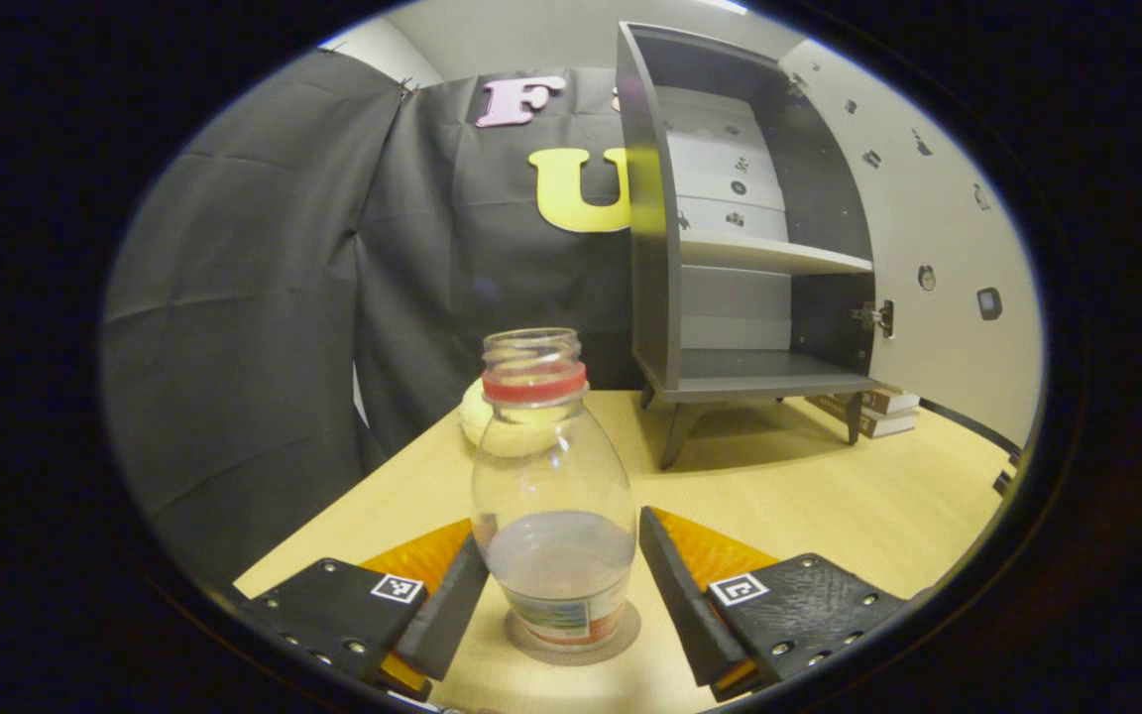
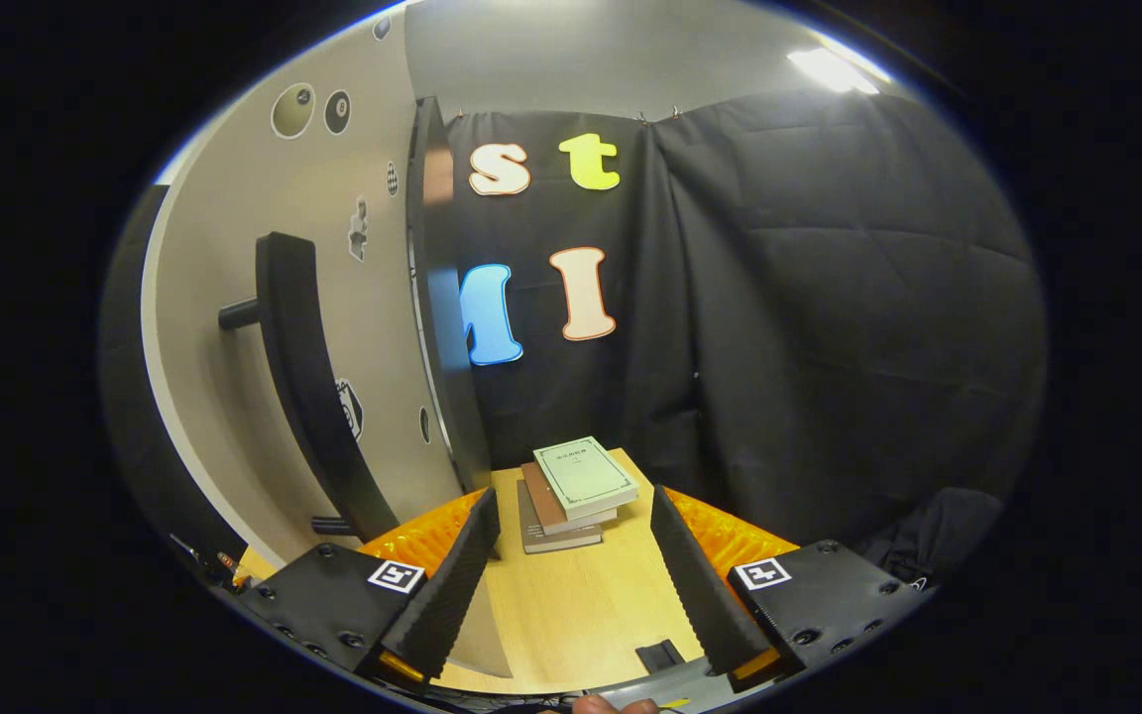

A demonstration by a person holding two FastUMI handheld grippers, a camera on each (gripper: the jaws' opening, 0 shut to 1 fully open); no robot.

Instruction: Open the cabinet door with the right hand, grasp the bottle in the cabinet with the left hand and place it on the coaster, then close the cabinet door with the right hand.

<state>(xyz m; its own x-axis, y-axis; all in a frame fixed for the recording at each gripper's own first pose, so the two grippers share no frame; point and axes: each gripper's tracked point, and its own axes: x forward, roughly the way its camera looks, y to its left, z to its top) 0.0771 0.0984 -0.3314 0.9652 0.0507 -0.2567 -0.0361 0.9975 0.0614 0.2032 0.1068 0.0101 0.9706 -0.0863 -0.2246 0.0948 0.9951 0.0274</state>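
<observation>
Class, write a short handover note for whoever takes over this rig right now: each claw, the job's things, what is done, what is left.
Left claw: open, fingers either side of the bottle, not pressing.
Right claw: open, empty, beside the door handle.
Bottle stands on the coaster. Cabinet is open, shelves bare.
Done: door opened, bottle placed.
Left: draw the left claw back, close the door with the right.
</observation>
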